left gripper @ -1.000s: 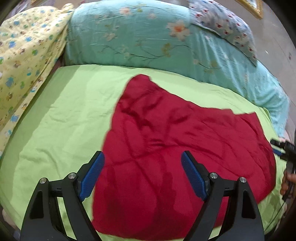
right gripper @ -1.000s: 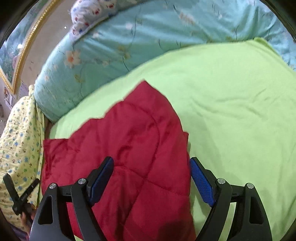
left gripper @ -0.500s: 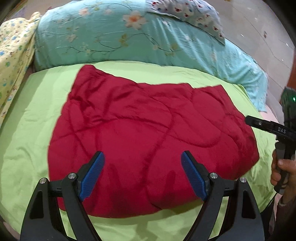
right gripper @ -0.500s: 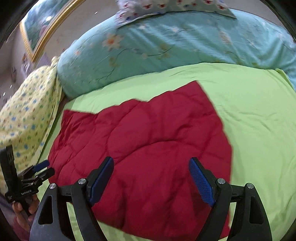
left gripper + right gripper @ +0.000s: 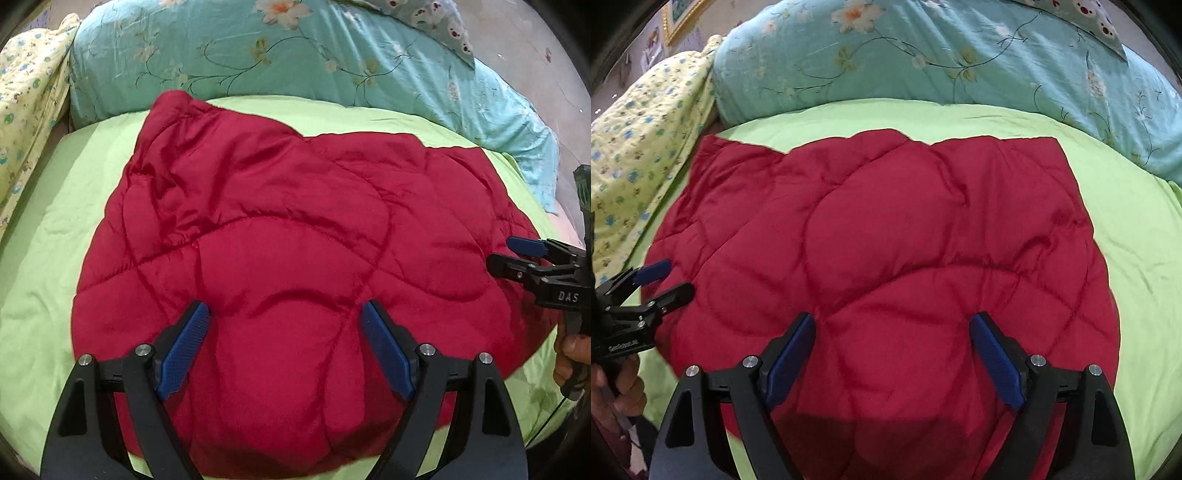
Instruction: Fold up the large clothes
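A red quilted garment (image 5: 295,251) lies spread flat on a green bedsheet (image 5: 55,229); it also shows in the right wrist view (image 5: 886,240). My left gripper (image 5: 284,314) is open and empty above the garment's near edge. My right gripper (image 5: 892,325) is open and empty above the near edge too. In the left wrist view the right gripper (image 5: 517,254) shows at the garment's right side. In the right wrist view the left gripper (image 5: 665,277) shows at its left side.
A teal floral quilt (image 5: 295,59) is bunched along the far side of the bed. A yellow patterned blanket (image 5: 26,96) hangs at the left. A patterned pillow (image 5: 424,18) lies on the quilt. Green sheet (image 5: 1137,236) is bare to the right.
Both views have swung toward the garment's middle and drawn back. The garment now lies flatter and squarer. Both grippers stay open.
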Motion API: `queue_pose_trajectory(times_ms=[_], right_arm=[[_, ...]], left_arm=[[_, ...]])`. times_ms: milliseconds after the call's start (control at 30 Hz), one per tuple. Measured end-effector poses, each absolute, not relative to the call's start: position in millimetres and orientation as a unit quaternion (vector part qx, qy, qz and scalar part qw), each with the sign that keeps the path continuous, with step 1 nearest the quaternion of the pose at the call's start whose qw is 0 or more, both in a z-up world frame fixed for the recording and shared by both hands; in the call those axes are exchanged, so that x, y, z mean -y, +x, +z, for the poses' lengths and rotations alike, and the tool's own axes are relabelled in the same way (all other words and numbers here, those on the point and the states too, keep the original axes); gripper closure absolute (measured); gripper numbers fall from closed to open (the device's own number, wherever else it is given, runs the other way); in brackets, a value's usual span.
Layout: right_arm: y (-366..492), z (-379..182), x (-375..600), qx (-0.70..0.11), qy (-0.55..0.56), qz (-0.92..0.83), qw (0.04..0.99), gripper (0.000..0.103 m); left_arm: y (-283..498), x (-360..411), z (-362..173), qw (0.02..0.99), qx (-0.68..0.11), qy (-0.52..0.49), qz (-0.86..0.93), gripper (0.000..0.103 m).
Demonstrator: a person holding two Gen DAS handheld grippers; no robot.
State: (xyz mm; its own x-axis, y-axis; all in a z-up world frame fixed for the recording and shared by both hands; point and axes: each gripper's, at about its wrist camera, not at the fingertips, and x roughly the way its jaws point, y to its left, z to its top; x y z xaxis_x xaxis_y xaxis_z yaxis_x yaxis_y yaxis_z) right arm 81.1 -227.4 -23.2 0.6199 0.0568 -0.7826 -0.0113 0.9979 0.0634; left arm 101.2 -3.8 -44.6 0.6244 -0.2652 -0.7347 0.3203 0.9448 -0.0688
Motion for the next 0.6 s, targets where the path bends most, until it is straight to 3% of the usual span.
queue_pose_trajectory(times_ms=[600], right_arm=[[157,-33,276,-0.460,0.086,-0.030,0.883,0.015]], left_arm=[[188,9,-51,0.883,-0.452,0.004,-0.125,0.017]])
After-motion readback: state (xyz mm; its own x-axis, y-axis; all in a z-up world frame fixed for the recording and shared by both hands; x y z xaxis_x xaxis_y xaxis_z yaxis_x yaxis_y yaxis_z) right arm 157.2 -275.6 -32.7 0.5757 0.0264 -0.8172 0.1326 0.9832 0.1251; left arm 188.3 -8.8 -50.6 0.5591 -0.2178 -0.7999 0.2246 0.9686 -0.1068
